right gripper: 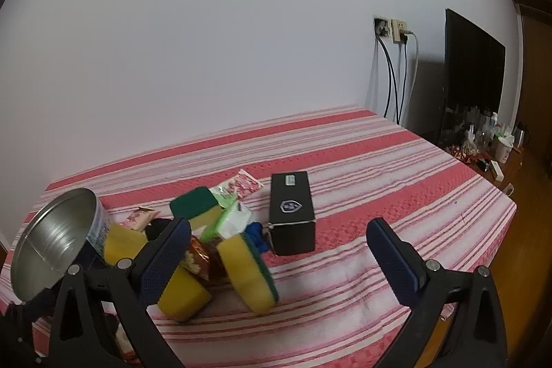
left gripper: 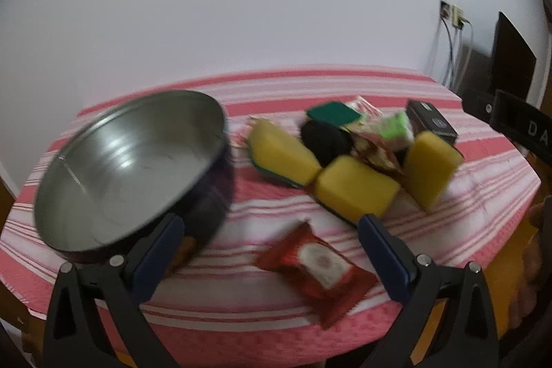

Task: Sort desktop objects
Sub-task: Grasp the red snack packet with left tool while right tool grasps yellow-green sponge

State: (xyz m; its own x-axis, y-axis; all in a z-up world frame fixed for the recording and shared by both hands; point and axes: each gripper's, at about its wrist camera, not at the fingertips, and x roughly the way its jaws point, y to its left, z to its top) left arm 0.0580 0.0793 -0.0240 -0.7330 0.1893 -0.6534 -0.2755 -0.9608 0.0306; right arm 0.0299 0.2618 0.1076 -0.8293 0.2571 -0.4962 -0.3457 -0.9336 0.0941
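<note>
On the pink-striped counter, a heap of yellow sponges touches a black rectangular box; a tilted round metal tin stands just beside. Left tongs and right tongs hover spread, empty.

I saw wall sockets with cables hanging down. A dark screen stood beside them, above cluttered bottles.
</note>
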